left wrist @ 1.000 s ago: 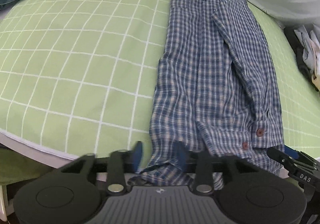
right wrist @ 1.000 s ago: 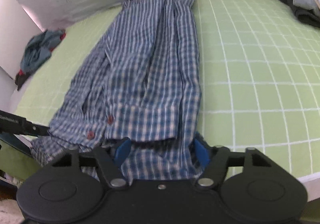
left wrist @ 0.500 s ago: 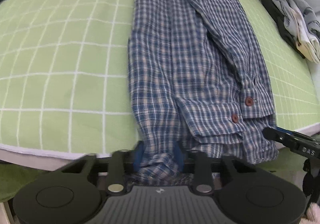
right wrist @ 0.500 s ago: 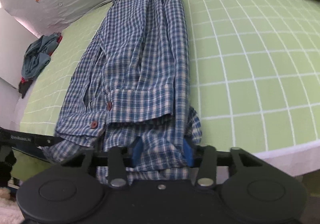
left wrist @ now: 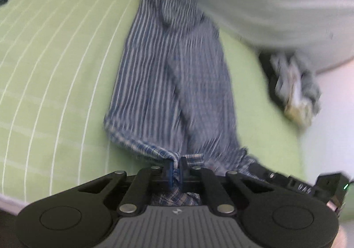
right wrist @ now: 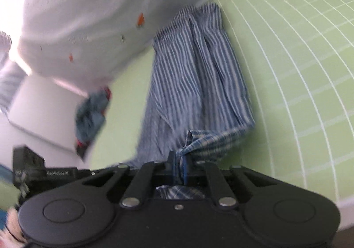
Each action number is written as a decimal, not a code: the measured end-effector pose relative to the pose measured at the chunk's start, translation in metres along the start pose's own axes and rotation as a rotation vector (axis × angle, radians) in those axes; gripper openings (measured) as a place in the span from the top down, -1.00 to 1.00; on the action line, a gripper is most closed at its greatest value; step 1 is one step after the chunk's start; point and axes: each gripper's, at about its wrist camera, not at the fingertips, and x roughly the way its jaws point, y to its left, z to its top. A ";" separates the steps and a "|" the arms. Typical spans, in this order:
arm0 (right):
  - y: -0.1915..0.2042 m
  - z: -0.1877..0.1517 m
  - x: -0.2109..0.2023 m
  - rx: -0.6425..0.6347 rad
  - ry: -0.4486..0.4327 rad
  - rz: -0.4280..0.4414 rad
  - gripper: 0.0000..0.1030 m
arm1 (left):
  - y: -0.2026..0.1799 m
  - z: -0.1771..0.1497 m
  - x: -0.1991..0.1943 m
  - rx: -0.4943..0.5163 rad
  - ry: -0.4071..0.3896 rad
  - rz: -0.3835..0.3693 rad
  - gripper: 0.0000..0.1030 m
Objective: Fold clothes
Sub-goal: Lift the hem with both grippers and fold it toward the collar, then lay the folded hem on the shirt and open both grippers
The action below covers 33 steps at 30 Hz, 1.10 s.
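A blue plaid shirt (left wrist: 172,84) lies lengthwise on the green checked bed sheet (left wrist: 55,71), folded into a narrow strip. Its near hem is lifted off the bed and doubled back. My left gripper (left wrist: 176,164) is shut on the left corner of that hem. In the right wrist view the same plaid shirt (right wrist: 194,84) runs toward the pillow, and my right gripper (right wrist: 181,164) is shut on the right corner of the hem. Both views are blurred by motion. Bunched fabric sits between each pair of fingers.
A pale pillow (left wrist: 254,0) with small orange prints lies across the head of the bed. A heap of grey and cream clothes (left wrist: 292,88) sits at the bed's right side. A blue and red garment (right wrist: 93,115) lies at the left side. The other gripper's body (left wrist: 309,186) shows at the lower right.
Both grippers have closed on the shirt's bottom hem and lifted it, carrying it forward over the shirt toward the collar. The cameras now sit higher and closer to the pillow.
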 end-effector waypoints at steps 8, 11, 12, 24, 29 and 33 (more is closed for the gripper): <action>-0.009 0.059 0.031 0.035 -0.087 0.012 0.88 | 0.004 0.066 0.021 -0.106 -0.110 0.026 0.90; -0.016 0.082 0.046 0.048 -0.098 -0.004 0.88 | 0.007 0.090 0.024 -0.106 -0.126 0.036 0.90; -0.019 0.089 0.051 0.053 -0.102 -0.010 0.88 | 0.008 0.098 0.026 -0.107 -0.129 0.037 0.90; -0.041 0.159 0.106 0.102 -0.104 -0.065 0.86 | 0.042 0.184 0.103 -0.309 -0.096 0.075 0.85; -0.047 0.175 0.127 0.120 -0.080 -0.081 0.70 | 0.046 0.191 0.101 -0.339 -0.140 0.086 0.13; -0.039 0.172 0.119 0.065 -0.123 -0.111 -0.47 | 0.042 0.185 0.075 -0.317 -0.254 0.113 -0.34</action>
